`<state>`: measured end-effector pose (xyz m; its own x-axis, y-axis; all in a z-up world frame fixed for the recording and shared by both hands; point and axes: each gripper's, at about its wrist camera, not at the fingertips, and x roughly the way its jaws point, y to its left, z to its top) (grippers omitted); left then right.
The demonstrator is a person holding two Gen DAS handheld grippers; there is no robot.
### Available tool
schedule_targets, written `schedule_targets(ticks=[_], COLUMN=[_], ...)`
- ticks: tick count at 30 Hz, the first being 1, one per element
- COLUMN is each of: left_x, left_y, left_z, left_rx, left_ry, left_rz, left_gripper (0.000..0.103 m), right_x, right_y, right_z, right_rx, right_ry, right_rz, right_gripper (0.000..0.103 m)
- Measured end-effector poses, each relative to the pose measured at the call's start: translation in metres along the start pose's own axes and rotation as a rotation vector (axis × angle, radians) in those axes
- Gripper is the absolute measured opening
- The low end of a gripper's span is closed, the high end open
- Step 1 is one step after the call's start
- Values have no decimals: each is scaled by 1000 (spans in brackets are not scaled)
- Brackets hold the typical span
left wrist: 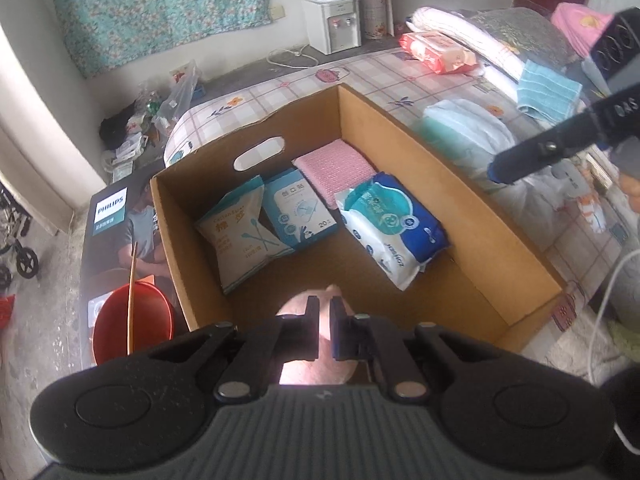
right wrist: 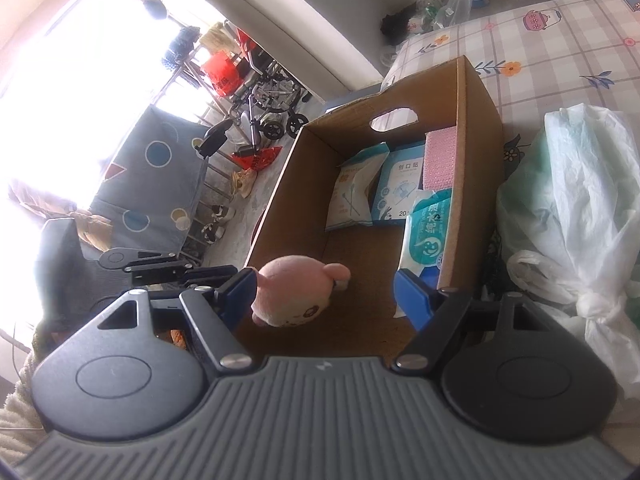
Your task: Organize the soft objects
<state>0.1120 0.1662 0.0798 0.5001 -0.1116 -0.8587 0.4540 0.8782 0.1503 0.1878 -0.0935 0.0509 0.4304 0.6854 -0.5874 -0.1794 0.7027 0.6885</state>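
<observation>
Left gripper (left wrist: 325, 322): pinched tight on the pink plush toy (left wrist: 316, 354), hanging over the near end of the cardboard box (left wrist: 404, 128).
Plush toy, right wrist view: pink head (right wrist: 294, 296) with a small ear, printed face turned down toward this camera, above the bare near end of the box floor; contact with the floor impossible to tell.
Right gripper (right wrist: 325, 294): blue fingers spread wide, nothing pinched between them, toy seen through the gap, further in.
Box: open-topped, oval handle cut-out in the far wall, standing on the checked floral bedsheet (left wrist: 372, 70).
Far end of box: cotton swab packet (left wrist: 236, 234), blue plaster pack (left wrist: 298, 210) and pink sponge cloth (left wrist: 334, 168) in a row, left to right.
Right wall of box: wet wipes pack (left wrist: 394, 224), lying flat just beside it.
Outside on the bed: tied plastic bag (right wrist: 580, 184) close against the box's right side; striped teal cloth (left wrist: 548, 90) and red-and-white pack (left wrist: 436, 52) further back.
Floor beside the bed: red bucket (left wrist: 132, 326) with a stick leaning in it.
</observation>
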Motion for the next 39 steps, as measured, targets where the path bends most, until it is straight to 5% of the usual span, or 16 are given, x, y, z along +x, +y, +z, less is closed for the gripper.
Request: schedule_targets(ticks=[9,11,13,18,24,28,32,39], left_x=[28,40,50,65,54,24,-4,-26], left_y=[-18,-19,-19,-26,-22,-3,13,42], left_z=[16,14,12,2,-3,-11,-33,-69], left_rx=[83,88,57,20,-67,-189,-303,-500], left_ry=[61,91,130,202,153,14,-108,-239], left_rz=[-21,-44,-55,-97,-65,15,119,235], left_gripper=[7,14,35,56,58,70,79,86], right_x=[-11,-17,-21,-23,-12,6,51,151], right_y=[-7,-9,-12,-22,-7,16,39,46], right_z=[-10,-11,-11,-15,-18,-12,-10,-22], right_rx=[25,20,20,34,-26,-88,-135,-156], right_ry=[-27,-37,-47,-62,0,101,296,631], right_rz=[1,-6,-12,-9,14,36,33,-91], right_gripper=[76,76,78,79,79,79,79,77])
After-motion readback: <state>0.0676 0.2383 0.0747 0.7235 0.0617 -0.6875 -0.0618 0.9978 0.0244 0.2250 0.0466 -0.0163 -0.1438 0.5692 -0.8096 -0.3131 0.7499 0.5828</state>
